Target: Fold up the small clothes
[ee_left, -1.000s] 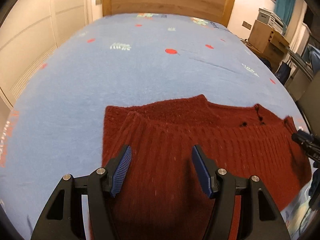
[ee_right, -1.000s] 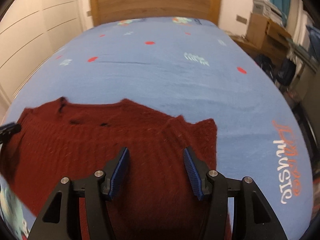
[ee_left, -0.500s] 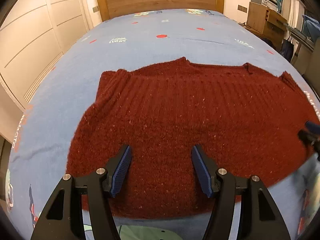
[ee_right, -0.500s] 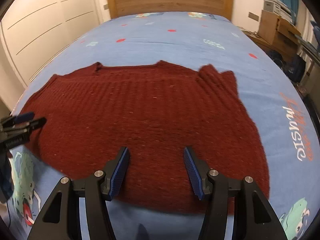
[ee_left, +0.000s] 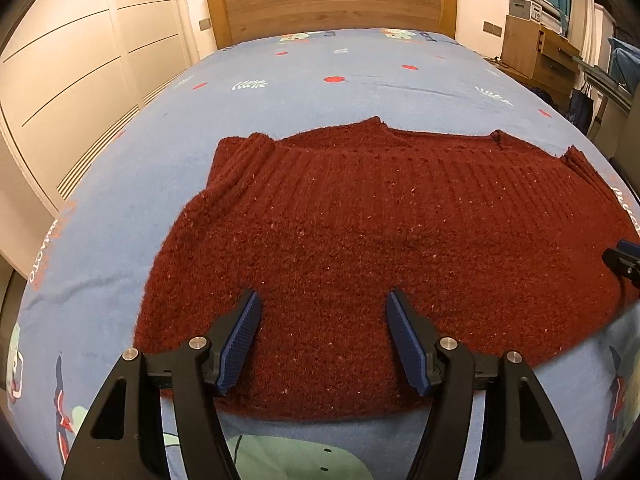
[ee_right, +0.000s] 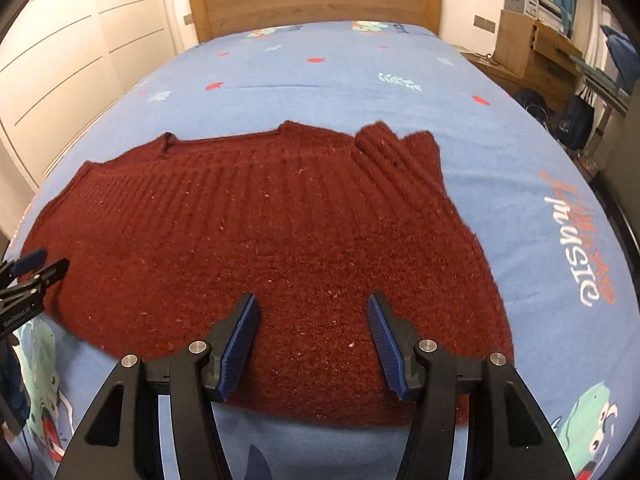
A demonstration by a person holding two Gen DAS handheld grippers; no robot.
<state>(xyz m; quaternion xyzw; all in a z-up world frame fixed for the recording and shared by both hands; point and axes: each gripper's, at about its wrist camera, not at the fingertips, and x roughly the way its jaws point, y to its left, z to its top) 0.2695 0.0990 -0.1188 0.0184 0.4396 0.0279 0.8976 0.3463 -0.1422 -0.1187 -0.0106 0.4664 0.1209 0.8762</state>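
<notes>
A dark red knitted sweater (ee_left: 380,232) lies spread flat on the blue bed sheet (ee_left: 312,92), near the bed's front edge. It also shows in the right wrist view (ee_right: 256,236). My left gripper (ee_left: 322,306) is open and empty, above the sweater's near hem on its left half. My right gripper (ee_right: 312,304) is open and empty, above the near hem on its right half. Each gripper shows at the edge of the other's view: the right gripper's tip (ee_left: 622,258) and the left gripper (ee_right: 30,276).
A wooden headboard (ee_left: 332,4) stands at the far end of the bed. A white wardrobe (ee_left: 72,72) runs along the left. A wooden cabinet (ee_left: 536,52) and dark bags (ee_right: 576,120) stand to the right of the bed.
Both grippers have pulled back and risen from close over the sweater. More of the sweater and the near sheet now shows. Both stayed open.
</notes>
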